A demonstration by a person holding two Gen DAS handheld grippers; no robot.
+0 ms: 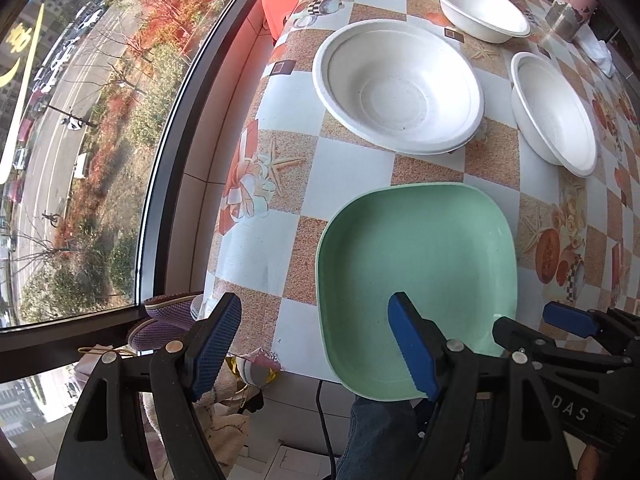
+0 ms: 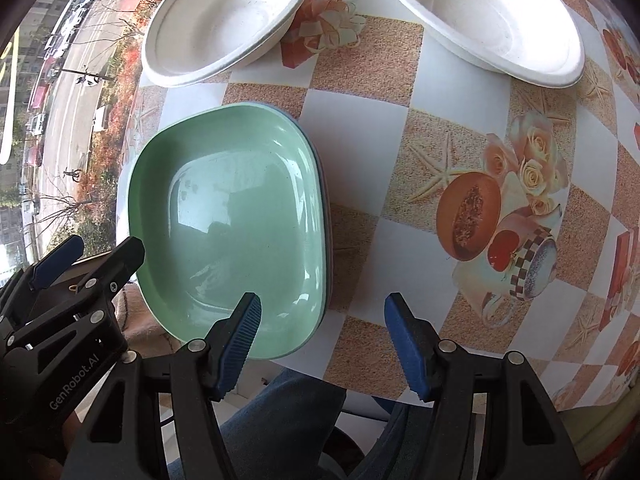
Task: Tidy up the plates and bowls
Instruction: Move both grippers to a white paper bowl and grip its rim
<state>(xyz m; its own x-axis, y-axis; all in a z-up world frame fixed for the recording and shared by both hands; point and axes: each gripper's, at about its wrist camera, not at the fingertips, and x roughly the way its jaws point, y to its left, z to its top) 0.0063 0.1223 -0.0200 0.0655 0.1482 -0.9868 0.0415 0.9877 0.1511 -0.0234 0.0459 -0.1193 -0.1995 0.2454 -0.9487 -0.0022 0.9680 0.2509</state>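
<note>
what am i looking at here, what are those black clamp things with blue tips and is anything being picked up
No robot arm here: a person holds two hand-held grippers, each with a camera looking along its fingers. One picture comes from the left gripper, the other from the right gripper. Both stand open and hold nothing.

On the checkered seashell-print tablecloth lies a square pale green plastic plate, apparently stacked on others, since a bluish rim shows beneath it. Its near edge overhangs the table. Beyond it sit three white paper bowls: one large, two smaller.

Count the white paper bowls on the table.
3: one large white paper bowl beyond the green plate, one to its right, one farthest back. More could sit beyond view.
</note>
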